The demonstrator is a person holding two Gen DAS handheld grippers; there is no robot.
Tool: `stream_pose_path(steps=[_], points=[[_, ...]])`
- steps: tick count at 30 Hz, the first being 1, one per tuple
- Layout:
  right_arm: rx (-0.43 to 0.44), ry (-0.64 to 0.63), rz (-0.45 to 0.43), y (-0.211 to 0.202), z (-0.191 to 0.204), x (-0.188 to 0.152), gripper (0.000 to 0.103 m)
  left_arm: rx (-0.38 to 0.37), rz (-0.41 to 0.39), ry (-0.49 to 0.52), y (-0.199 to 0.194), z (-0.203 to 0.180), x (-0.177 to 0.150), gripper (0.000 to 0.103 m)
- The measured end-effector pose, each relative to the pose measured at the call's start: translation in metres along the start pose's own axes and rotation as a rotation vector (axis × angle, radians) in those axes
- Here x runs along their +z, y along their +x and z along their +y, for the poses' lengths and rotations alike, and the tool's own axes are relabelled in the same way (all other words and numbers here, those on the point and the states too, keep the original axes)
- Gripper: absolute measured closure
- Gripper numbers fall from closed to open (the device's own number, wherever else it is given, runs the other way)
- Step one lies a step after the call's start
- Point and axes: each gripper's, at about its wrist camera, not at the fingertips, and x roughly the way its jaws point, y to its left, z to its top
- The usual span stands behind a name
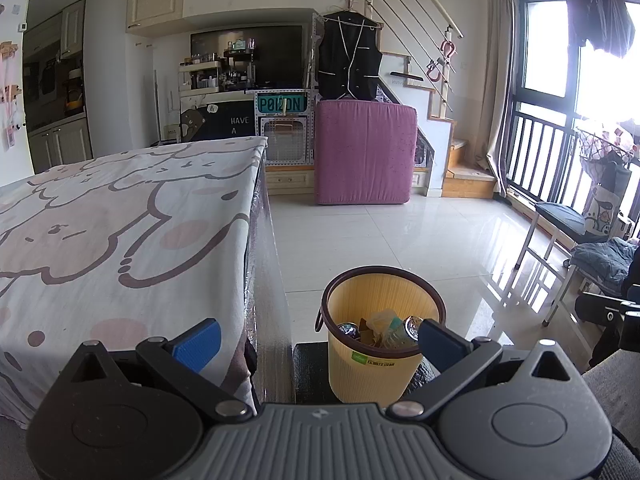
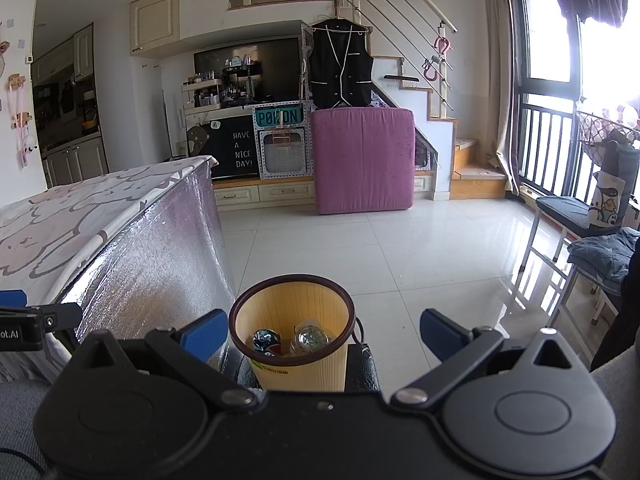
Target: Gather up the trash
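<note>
A yellow waste bin [image 1: 372, 376] with a dark rim stands on a black stool beside the table. It holds cans, a plastic bottle and crumpled wrappers [image 1: 380, 330]. It also shows in the right wrist view [image 2: 304, 368], with two can tops [image 2: 266, 340] inside. My left gripper [image 1: 320, 340] is open and empty, its blue fingers spread, the right finger in front of the bin's rim. My right gripper [image 2: 320, 334] is open and empty, its fingers on either side of the bin. The left gripper's tip [image 2: 16, 316] shows at the right view's left edge.
A table with a cartoon-print cloth [image 1: 120, 216] fills the left; its side is silver foil [image 2: 160, 264]. A pink cushion [image 1: 364, 152] stands upright at the back by the stairs. A chair with folded clothes [image 1: 600, 256] is at the right by the window. The floor is white tile.
</note>
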Motion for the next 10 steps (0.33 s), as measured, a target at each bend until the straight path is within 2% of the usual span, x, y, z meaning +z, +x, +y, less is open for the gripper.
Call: stream_pose_path(steps=[10], points=[[0.000, 0.001, 0.000, 0.0001, -0.0002, -0.0006, 0.000, -0.002, -0.001, 0.000, 0.0007, 0.0004, 0.0002, 0.000]])
